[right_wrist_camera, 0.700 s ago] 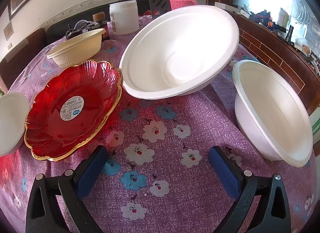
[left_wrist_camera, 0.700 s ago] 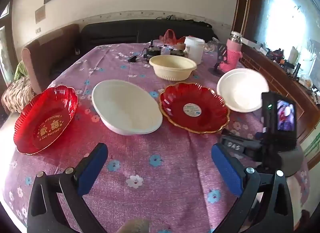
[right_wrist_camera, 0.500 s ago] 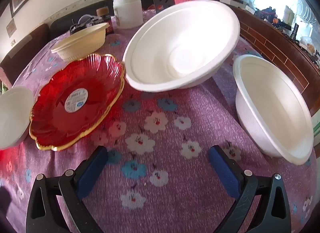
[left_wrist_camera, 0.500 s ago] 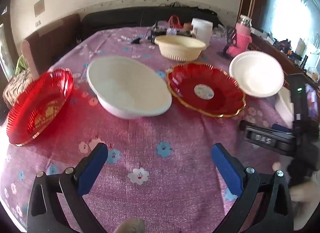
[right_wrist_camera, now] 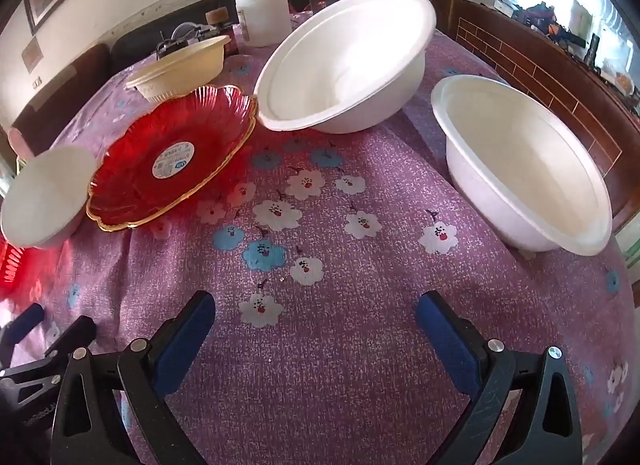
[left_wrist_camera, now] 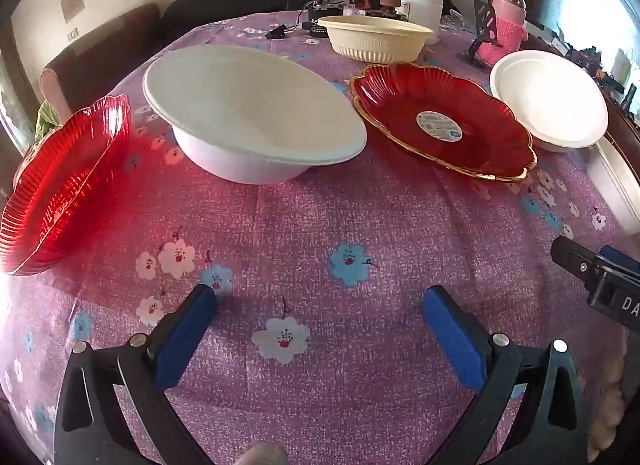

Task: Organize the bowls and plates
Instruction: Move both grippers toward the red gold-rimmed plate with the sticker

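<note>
Left tongs (left_wrist_camera: 320,305): released, jaws wide over bare cloth.
Right tongs (right_wrist_camera: 314,309): released, grasping nothing.
Table (left_wrist_camera: 360,225): purple floral cloth.
Bowls: large white bowl (left_wrist_camera: 248,113) centre-left, cream bowl (left_wrist_camera: 376,39) behind, two white bowls (right_wrist_camera: 344,61) at right.
Plates: gold-rimmed red plate (left_wrist_camera: 440,121) between bowls; red plate (left_wrist_camera: 60,181) at left edge.

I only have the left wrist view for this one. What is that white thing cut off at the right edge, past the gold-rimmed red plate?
Observer: A third white bowl, standing upright on the tablecloth near the table's edge.
Operator: Anything inside it?
Observer: No, its inside is in full view and empty.
Operator: And the right claw? I see only a piece of it.
Observer: The right claw is open, with nothing between its pads, over bare cloth short of that bowl.
</note>
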A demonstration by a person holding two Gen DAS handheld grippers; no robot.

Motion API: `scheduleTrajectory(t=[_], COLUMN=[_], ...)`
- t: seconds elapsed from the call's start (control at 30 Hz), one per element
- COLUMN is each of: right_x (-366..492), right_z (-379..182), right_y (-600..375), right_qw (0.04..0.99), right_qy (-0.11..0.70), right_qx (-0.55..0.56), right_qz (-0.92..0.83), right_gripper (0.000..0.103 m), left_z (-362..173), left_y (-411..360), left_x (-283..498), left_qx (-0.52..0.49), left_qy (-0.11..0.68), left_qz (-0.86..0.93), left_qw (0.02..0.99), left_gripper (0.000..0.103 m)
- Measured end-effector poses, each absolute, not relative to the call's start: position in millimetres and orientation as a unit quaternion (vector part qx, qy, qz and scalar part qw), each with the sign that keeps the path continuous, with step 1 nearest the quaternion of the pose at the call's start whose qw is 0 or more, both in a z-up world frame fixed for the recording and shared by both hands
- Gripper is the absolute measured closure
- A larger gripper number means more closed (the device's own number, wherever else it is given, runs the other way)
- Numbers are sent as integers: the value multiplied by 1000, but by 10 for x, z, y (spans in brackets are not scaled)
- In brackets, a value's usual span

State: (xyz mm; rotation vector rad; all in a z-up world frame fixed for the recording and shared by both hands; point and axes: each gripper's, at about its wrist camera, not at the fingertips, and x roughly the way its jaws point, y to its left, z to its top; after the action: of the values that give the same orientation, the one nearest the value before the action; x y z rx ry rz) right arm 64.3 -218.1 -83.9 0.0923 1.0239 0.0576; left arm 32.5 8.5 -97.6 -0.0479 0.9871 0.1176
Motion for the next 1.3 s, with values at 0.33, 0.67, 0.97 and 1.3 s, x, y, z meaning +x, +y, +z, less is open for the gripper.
scheduleTrajectory(t=[0.33, 0.67, 0.97, 1.3], right_x=[553, 575, 512, 471], right_z=[-752, -722, -722, -687], right_y=[-2244, -2270, -2306, -2379], right_qw=[873, 872, 874, 879], right_qy=[483, 483, 475, 462], right_qx=[63, 71, 98, 118], right_qz=[24, 24, 28, 24], right_gripper=[1, 1, 1, 1], left_z=[-939, -923, -514, -475], left_y=[133, 128, 414, 946], left_x=[355, 395, 31, 711], left_qx=[-26, -17, -83, -74], left_qy=[474, 505, 421, 448], left_qz=[61, 36, -10, 88], left_qw=[878, 862, 903, 887], left_gripper=[0, 0, 1, 8])
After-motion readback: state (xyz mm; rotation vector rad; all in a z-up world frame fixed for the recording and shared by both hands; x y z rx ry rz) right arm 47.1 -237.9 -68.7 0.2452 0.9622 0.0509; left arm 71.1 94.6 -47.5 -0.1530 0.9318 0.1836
